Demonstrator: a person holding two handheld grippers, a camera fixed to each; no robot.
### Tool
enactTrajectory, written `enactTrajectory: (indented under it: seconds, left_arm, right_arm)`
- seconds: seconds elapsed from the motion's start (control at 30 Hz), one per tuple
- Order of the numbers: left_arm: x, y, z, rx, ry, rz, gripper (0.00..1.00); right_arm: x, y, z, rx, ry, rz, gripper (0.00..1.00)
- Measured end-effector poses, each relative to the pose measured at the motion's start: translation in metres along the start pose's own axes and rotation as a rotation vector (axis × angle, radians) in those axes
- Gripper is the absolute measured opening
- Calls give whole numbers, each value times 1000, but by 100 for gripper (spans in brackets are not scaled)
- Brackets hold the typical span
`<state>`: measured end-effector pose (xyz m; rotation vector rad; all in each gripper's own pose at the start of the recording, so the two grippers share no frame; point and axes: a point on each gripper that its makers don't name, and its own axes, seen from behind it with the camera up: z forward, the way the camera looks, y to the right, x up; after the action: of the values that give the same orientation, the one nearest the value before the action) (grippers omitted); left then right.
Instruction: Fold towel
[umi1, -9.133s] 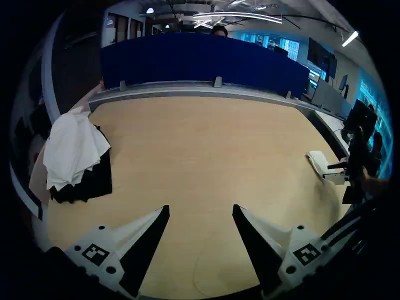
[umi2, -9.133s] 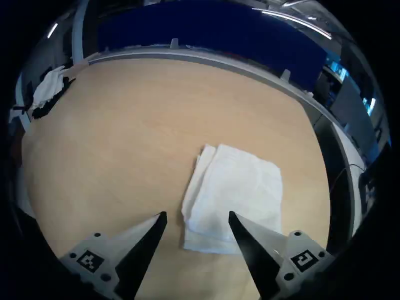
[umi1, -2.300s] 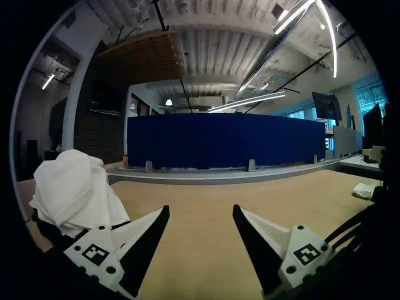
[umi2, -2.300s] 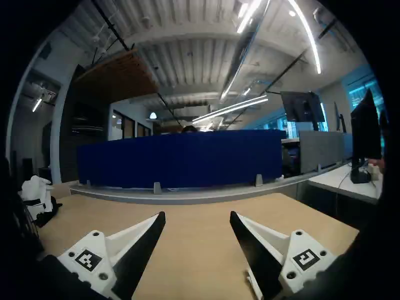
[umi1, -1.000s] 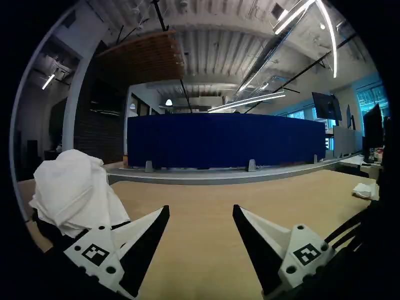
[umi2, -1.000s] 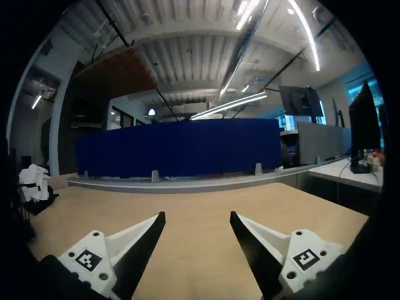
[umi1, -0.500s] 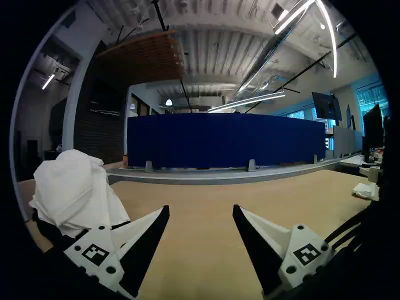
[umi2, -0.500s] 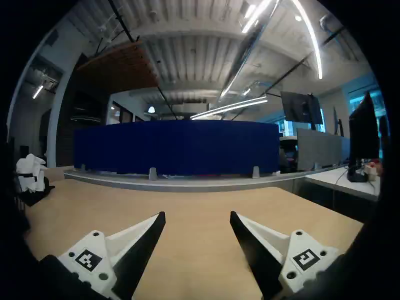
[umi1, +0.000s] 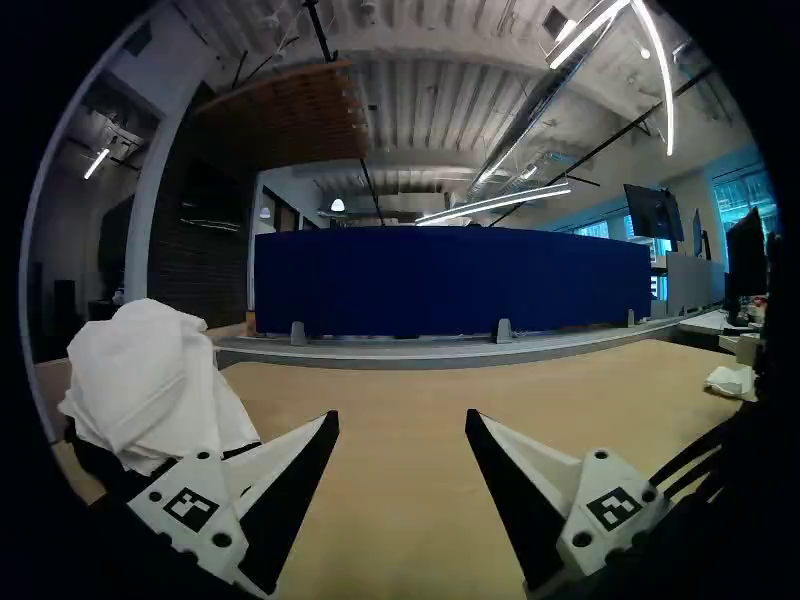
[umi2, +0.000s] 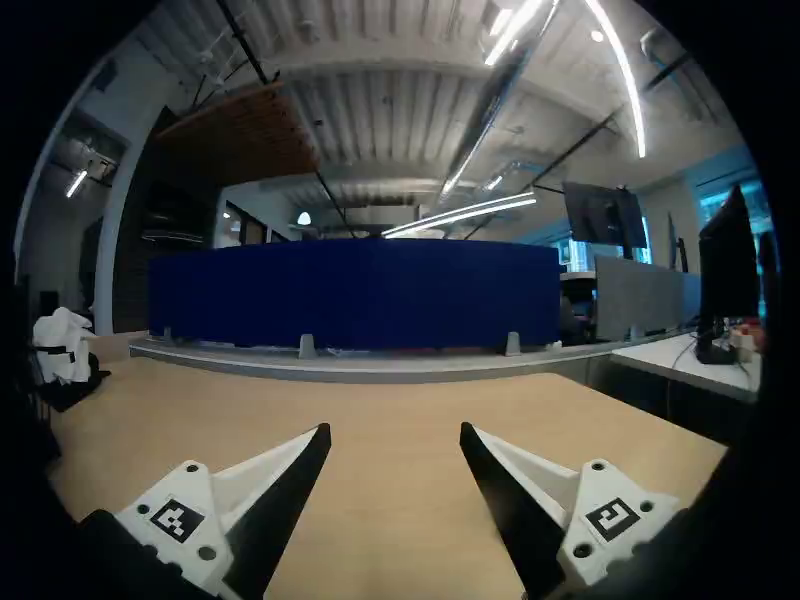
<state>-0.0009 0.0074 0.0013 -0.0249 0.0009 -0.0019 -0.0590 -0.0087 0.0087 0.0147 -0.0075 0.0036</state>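
Note:
In the left gripper view a folded white towel (umi1: 729, 379) lies small at the far right of the wooden table (umi1: 420, 400). My left gripper (umi1: 400, 425) stands open low over the table with nothing between its fingers. A pile of loose white towels (umi1: 150, 385) rests on dark cloth just left of its left finger. In the right gripper view my right gripper (umi2: 393, 435) is open and bare above the table (umi2: 400, 410), and the same white pile (umi2: 62, 345) sits far off at the left edge.
A blue partition (umi1: 440, 280) with a grey rail runs along the table's far edge. Monitors (umi2: 728, 270) stand on a neighbouring desk to the right. Bare wood stretches ahead of both grippers.
Since 9 seconds ago both grippers have dropped low and tilted level, and the right one has left the folded towel. In the last second the right view shifted slightly; the left is still.

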Motion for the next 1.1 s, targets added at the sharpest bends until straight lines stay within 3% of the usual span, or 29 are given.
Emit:
enactTrajectory:
  seconds: [1.1]
  left_arm:
    - [0,0,1,0,0,0,94]
  right_arm:
    - [2,-1,-3,0,-1,1,100]
